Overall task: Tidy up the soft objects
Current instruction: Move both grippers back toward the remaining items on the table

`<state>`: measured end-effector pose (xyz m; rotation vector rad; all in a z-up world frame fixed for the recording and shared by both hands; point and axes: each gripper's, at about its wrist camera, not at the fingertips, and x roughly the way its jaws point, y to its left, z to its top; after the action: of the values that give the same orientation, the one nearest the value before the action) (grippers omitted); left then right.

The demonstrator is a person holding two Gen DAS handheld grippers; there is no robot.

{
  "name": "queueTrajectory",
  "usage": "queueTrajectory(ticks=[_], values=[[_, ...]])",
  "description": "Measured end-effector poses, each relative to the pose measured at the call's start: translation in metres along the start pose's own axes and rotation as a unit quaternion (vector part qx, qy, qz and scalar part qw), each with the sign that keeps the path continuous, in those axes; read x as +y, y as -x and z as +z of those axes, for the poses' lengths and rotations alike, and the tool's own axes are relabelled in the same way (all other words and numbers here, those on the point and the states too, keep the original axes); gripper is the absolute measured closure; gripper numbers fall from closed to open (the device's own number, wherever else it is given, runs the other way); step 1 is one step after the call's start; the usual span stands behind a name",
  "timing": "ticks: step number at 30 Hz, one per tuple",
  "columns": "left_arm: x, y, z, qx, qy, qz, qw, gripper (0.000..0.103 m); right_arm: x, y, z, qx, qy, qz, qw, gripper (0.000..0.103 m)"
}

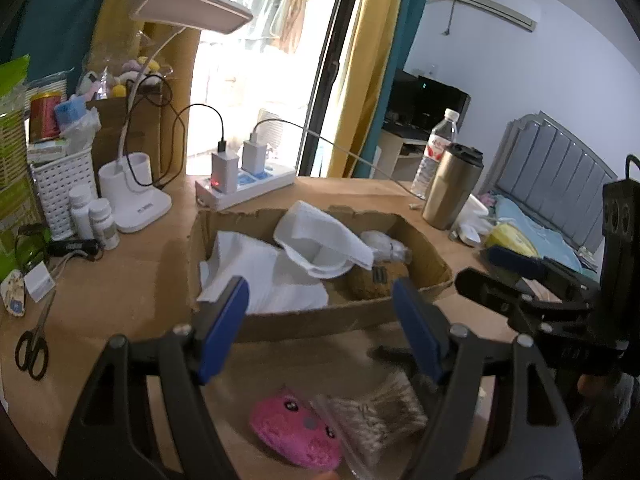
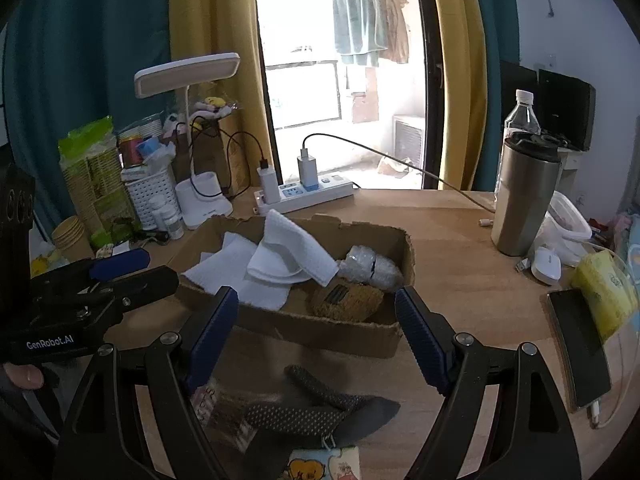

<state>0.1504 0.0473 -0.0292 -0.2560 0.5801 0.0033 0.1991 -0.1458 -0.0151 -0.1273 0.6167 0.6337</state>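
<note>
Both grippers spread wide, holding nothing: left gripper over a pink plush and a clear bag of cotton swabs, right gripper over dotted grey socks. These lie on the wooden desk just in front of the cardboard box, which holds white towels, a brown plush and a bubble-wrap bundle. Behind stand a power strip, desk lamp and steel tumbler, with a phone at right; the left tool reads "GenRobot.AI".

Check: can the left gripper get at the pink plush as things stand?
Probably yes. The left gripper is open above the pink plush, with nothing between them. A bag of cotton swabs lies against its right side and might get caught.
</note>
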Motion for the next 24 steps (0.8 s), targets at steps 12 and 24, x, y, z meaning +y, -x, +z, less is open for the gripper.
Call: queueTrajectory(ticks=[12, 24], values=[[-0.008, 0.016, -0.017, 0.002, -0.005, -0.001, 1.0, 0.027, 0.005, 0.015, -0.02, 0.005, -0.001, 0.0, 1.0, 0.02], [-0.012, 0.018, -0.043, 0.024, -0.005, 0.001, 0.9997, 0.027, 0.008, 0.012, -0.047, 0.033, 0.003, 0.001, 0.999, 0.02]])
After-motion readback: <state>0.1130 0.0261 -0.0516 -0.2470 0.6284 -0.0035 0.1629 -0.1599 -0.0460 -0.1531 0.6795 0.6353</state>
